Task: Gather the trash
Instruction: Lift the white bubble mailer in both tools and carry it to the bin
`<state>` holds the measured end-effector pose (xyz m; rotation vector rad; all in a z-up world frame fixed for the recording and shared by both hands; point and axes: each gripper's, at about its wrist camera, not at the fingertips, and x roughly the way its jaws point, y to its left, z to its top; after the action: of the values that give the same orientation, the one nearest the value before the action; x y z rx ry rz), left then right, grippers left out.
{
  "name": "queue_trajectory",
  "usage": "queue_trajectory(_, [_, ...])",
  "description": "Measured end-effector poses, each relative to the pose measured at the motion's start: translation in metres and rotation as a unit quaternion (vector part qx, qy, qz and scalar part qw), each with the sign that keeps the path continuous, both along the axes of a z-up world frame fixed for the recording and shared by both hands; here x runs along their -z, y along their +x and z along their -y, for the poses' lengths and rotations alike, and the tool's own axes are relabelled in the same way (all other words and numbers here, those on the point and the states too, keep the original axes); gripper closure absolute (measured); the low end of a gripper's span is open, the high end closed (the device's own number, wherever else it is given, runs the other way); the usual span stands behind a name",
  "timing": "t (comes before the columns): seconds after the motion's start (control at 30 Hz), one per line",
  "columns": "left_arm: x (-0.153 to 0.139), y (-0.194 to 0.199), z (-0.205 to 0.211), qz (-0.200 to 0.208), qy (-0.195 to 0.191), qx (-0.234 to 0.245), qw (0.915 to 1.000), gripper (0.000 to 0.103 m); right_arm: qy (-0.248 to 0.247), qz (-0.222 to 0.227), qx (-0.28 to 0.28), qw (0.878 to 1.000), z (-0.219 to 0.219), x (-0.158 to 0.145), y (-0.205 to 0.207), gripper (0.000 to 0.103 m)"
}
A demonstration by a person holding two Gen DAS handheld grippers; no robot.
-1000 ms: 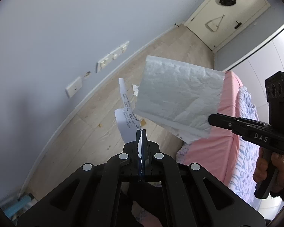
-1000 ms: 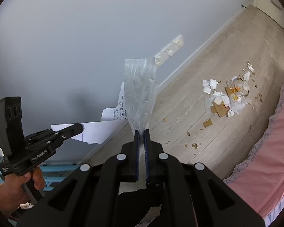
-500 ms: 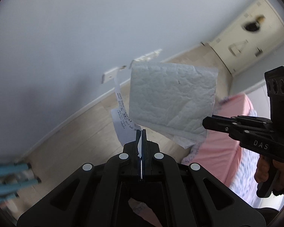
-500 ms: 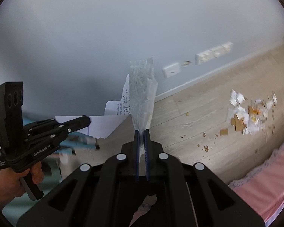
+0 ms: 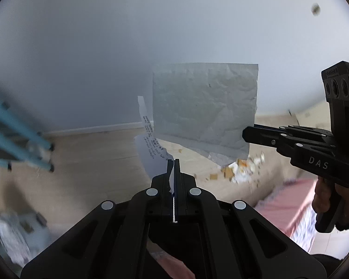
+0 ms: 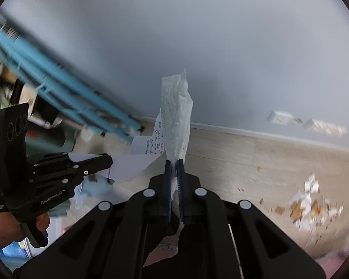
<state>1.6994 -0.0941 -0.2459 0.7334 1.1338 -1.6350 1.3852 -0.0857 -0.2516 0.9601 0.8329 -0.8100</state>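
Grey-white and crinkled, the padded mailer (image 5: 204,109) was the biggest piece of trash in the air, a creased rectangle with a flat sealed strip along its lower edge, seen edge-on from the right wrist (image 6: 176,116). It hung above the wooden floor (image 6: 256,158), pinched at one corner by the right gripper (image 6: 174,162), whose fingers were clenched on it. Beside it, touching, was a torn white paper (image 5: 151,153) with dark handwriting, clamped in the tightly clenched fingers of the left gripper (image 5: 173,162). Smaller scraps (image 6: 307,204) of white paper and brown card lay blurred on the floor near pink bedding (image 5: 283,204).
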Motion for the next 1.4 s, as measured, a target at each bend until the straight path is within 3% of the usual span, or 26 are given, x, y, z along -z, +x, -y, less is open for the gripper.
queue_trajectory(0.27, [-0.008,0.12,-0.057,-0.003,-0.009,-0.119,0.9929,0.103,-0.012,0.002,-0.122,0.992,-0.005,-0.012,0.13,0.096])
queue_trajectory(0.63, [0.009,0.292,-0.155,-0.013,-0.012,-0.236,0.9717,0.103,-0.003,-0.002,-0.249,0.969,-0.054,-0.005,0.321,0.096])
queue_trajectory(0.73, [0.012,0.34,-0.19,-0.015,-0.012,-0.277,0.9606,0.103,-0.001,-0.002,-0.293,0.956,-0.074,-0.003,0.376,0.096])
queue_trajectory(0.8, [0.014,0.363,-0.213,-0.013,-0.014,-0.307,0.9515,0.103,-0.001,-0.003,-0.328,0.945,-0.09,-0.002,0.409,0.096])
queue_trajectory(0.9, [0.015,0.4,-0.259,-0.016,-0.011,-0.366,0.9303,0.103,0.002,-0.005,-0.385,0.923,-0.115,-0.002,0.459,0.096])
queue_trajectory(1.1, [0.034,0.454,-0.344,-0.027,0.002,-0.485,0.874,0.103,0.005,-0.016,-0.497,0.868,-0.165,0.009,0.553,0.096])
queue_trajectory(1.23, [0.057,0.483,-0.383,-0.034,0.019,-0.544,0.838,0.103,0.012,-0.029,-0.539,0.842,-0.189,0.026,0.602,0.096])
queue_trajectory(1.4, [0.084,0.519,-0.398,-0.044,0.027,-0.584,0.8103,0.103,0.024,-0.047,-0.578,0.814,-0.209,0.059,0.664,0.096])
